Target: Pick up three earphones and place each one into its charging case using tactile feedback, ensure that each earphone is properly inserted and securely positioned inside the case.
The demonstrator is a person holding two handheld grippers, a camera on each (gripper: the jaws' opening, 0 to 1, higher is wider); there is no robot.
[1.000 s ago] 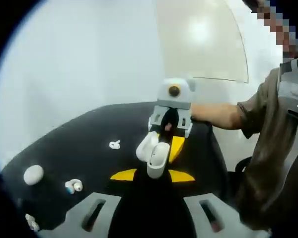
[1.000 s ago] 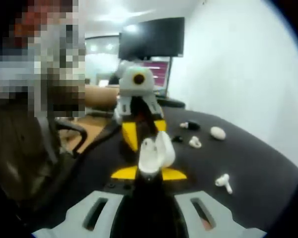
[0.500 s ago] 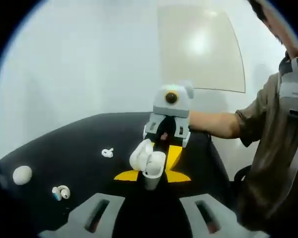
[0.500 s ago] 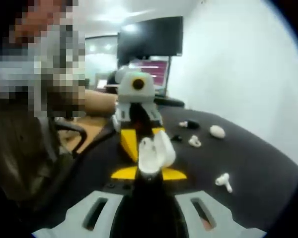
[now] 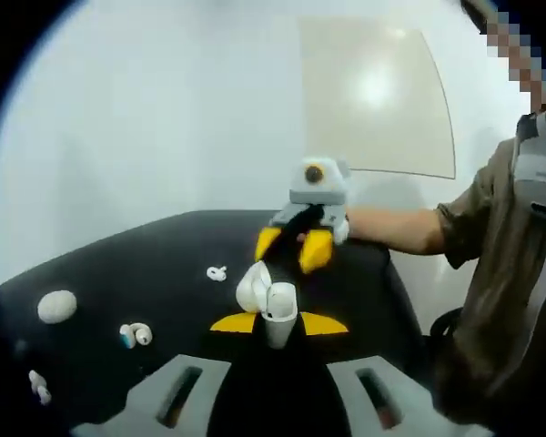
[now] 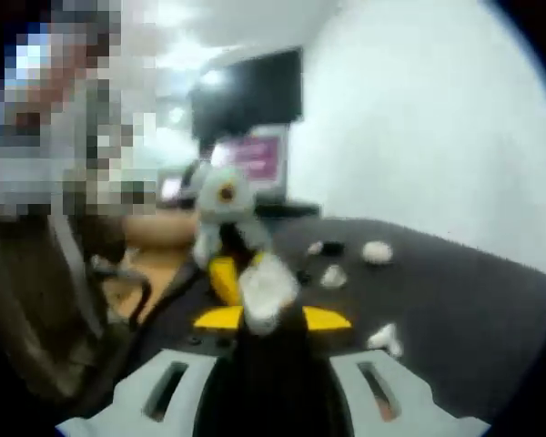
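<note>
Two grippers, one open charging case (image 5: pixel 271 308) at frame centre — clamped upright in left gripper (image 5: pixel 275 325). Right gripper (image 5: pixel 294 248) just above-behind it, nearer, yellow jaws apart; grip itself unclear.

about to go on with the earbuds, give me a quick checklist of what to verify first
1. Open white charging case gripped at the left gripper tips: ok.
2. Right gripper clear of the case: ok; it sits behind the case with its yellow tips apart.
3. Earbud seated in the case: cannot tell, the opening faces away.
4. Loose earbuds on the black table: ok; one mid-table, another nearer.
5. Right gripper view sharp enough to aim: not ok, motion-blurred.
</note>
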